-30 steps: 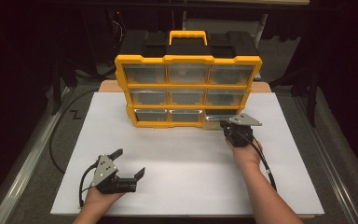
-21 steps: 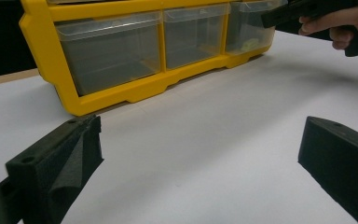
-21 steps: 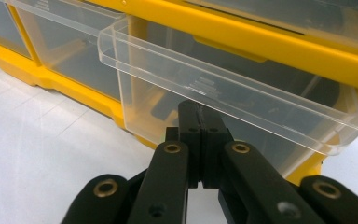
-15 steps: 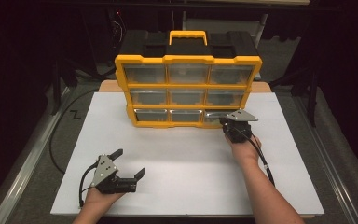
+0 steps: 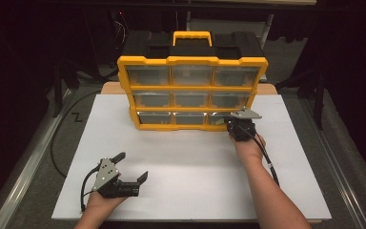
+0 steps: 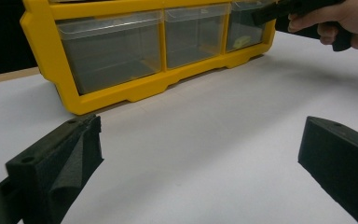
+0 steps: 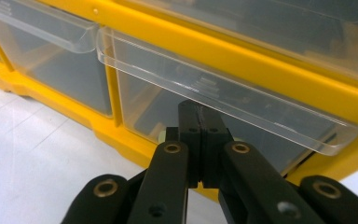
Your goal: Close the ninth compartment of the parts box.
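A yellow drawer cabinet [image 5: 193, 90] with clear drawers and a black top stands at the back of the white board [image 5: 195, 162]. My right gripper [image 5: 228, 122] is shut, with nothing between its jaws. Its tips [image 7: 199, 112] sit just under the clear pull lip of the bottom right drawer [image 7: 242, 98]. That drawer [image 6: 244, 30] has a small yellow item inside. My left gripper [image 5: 133, 165] rests low over the board's front left, open wide and holding nothing [image 6: 205, 140]. It points toward the cabinet's bottom row.
A yellow carry handle [image 5: 192, 37] tops the cabinet. Black cables trail off the board at the left [image 5: 57, 143] and along the right forearm [image 5: 267, 162]. A metal rail [image 5: 24, 162] runs along the table's left edge. Bare white board lies between the two hands.
My right gripper has edged slightly closer to the bottom right drawer. The left gripper has stayed where it was.
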`<action>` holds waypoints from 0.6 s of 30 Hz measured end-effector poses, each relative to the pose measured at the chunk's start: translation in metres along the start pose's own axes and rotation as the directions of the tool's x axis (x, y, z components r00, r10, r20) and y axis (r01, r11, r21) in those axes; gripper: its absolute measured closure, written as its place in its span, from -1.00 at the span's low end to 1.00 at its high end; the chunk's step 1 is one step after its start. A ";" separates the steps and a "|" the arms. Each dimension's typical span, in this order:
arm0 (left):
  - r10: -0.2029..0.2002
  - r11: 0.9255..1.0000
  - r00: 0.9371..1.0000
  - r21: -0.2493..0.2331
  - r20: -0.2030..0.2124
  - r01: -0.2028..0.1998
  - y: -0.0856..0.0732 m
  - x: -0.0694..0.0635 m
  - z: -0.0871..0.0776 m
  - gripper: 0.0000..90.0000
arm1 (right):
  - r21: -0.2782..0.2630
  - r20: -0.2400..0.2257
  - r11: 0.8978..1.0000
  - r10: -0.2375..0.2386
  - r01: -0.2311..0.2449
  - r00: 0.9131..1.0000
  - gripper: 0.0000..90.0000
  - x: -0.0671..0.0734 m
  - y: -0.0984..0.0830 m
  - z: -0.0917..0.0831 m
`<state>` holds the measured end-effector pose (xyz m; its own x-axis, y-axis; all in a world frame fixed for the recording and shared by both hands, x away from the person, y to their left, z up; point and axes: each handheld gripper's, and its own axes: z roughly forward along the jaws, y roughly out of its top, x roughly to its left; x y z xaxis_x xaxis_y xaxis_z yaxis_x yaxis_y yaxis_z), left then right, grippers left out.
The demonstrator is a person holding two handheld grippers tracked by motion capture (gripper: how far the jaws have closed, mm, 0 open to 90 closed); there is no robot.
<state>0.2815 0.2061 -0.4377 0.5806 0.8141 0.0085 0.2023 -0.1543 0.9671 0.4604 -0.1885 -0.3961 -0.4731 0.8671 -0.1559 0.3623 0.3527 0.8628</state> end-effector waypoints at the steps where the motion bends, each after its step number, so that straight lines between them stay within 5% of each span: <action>1: 0.000 1.000 1.000 0.000 0.000 0.000 0.000 0.000 0.000 -0.99 | -0.001 -0.001 1.000 0.002 -0.002 1.000 1.00 -0.001 0.000 0.001; 18: -0.006 1.000 1.000 -0.005 -0.003 0.006 0.000 0.000 0.000 -0.99 | 0.010 -0.008 1.000 -0.006 0.007 1.000 1.00 0.001 0.002 0.004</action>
<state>0.2817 0.2065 -0.4376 0.5772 0.8166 0.0037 0.2018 -0.1470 0.9683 0.4635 -0.1858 -0.3965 -0.4821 0.8619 -0.1574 0.3671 0.3618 0.8569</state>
